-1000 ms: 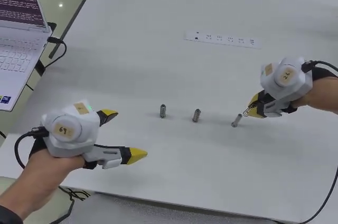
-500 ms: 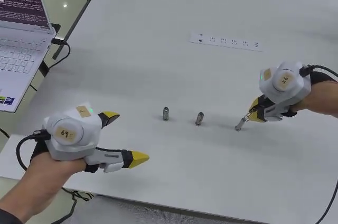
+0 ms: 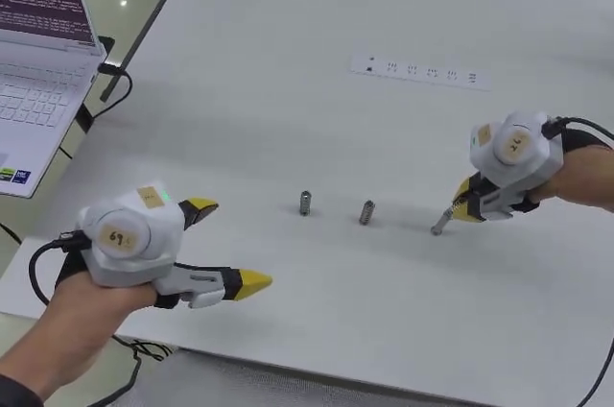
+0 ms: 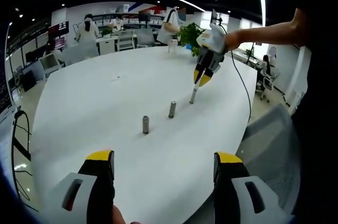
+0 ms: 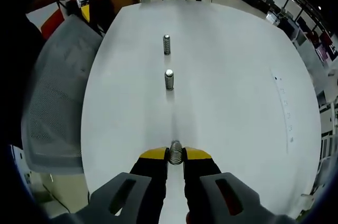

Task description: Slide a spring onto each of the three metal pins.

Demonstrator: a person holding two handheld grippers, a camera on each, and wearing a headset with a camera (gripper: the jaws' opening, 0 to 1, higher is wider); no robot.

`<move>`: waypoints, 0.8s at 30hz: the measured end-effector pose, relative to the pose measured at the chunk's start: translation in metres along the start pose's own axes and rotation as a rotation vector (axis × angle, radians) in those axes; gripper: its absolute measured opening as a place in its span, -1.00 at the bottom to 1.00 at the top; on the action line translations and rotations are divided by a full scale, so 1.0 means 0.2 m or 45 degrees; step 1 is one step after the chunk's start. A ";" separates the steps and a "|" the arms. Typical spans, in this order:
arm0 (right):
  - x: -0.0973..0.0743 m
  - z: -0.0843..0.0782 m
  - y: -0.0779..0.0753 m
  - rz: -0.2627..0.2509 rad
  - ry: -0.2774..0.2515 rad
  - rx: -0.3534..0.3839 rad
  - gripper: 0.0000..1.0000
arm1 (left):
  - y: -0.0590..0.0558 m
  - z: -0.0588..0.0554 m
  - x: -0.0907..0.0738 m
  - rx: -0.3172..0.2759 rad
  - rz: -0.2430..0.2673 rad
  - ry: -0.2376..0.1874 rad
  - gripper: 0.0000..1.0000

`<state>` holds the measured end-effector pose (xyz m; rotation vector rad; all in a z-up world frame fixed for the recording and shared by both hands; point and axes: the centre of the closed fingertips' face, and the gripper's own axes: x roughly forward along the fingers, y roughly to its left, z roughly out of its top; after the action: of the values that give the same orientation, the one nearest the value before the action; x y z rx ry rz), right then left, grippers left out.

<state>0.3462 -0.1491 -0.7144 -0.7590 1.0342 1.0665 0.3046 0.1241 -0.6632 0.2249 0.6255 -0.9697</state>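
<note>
Three short metal pins stand in a row on the white table. The left pin (image 3: 305, 203) and middle pin (image 3: 366, 213) each wear a spring. Over the right pin (image 3: 440, 225) my right gripper (image 3: 462, 208) is shut on a spring (image 5: 175, 154), which sits tilted on the pin's top. In the right gripper view the spring shows between the yellow fingertips (image 5: 153, 155), with the middle pin (image 5: 169, 79) and left pin (image 5: 167, 44) beyond. My left gripper (image 3: 223, 246) hangs open near the table's front left edge, holding nothing; its view shows the pins (image 4: 146, 124) and the right gripper (image 4: 203, 77).
A white power strip (image 3: 420, 73) lies flat toward the back of the table. An open laptop (image 3: 34, 61) sits on a stand off the left edge with cables (image 3: 115, 90) beside it. The table's front edge runs just below my left gripper.
My right gripper has lowered a little with the spring onto the right pin. The left gripper holds its place; the view itself has shifted slightly.
</note>
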 end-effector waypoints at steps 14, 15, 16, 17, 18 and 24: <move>0.07 -0.01 0.00 0.028 0.051 -0.037 -0.83 | 0.02 -0.01 -0.01 -0.009 0.010 -0.003 0.48; 0.08 -0.01 0.00 0.028 0.052 -0.040 -0.83 | 0.03 -0.01 -0.02 -0.009 0.011 -0.005 0.48; 0.08 -0.01 0.00 0.029 0.052 -0.041 -0.83 | 0.03 -0.01 -0.02 -0.010 0.012 -0.004 0.49; 0.09 -0.01 0.00 0.032 0.052 -0.042 -0.83 | 0.03 -0.01 -0.02 -0.009 0.012 -0.004 0.49; 0.10 -0.01 0.00 0.031 0.053 -0.043 -0.83 | 0.03 -0.01 -0.02 -0.009 0.012 -0.004 0.49; 0.13 -0.01 0.00 0.040 0.069 -0.060 -0.83 | 0.03 -0.01 -0.02 -0.010 0.013 0.003 0.50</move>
<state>0.3487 -0.1419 -0.7390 -0.8157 1.0731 1.1052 0.3064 0.1310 -0.6628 0.2220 0.6299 -0.9574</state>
